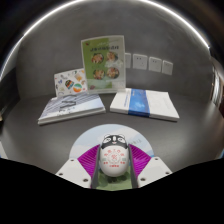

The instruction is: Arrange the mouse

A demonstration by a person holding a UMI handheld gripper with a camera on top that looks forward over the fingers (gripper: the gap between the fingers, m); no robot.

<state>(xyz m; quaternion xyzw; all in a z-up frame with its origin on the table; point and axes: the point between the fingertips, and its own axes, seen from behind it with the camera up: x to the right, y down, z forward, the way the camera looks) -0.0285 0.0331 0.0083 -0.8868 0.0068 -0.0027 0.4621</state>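
Note:
A white, egg-shaped mouse (pixel 112 155) with red markings and a black patterned front end sits between my fingers. My gripper (pixel 112 160) is shut on the mouse, with the magenta pads (pixel 88 155) pressed against both of its sides. The mouse is held above a pale grey round mat (pixel 112 129) on the dark table. The mouse's underside and rear are hidden by the gripper body.
Beyond the fingers, a white and blue box (pixel 143 103) lies on the right and a flat booklet (pixel 71 109) on the left. Behind them stand a green-and-white leaflet (pixel 104 62) and a smaller card (pixel 70 83). Wall sockets (pixel 146 63) line the back.

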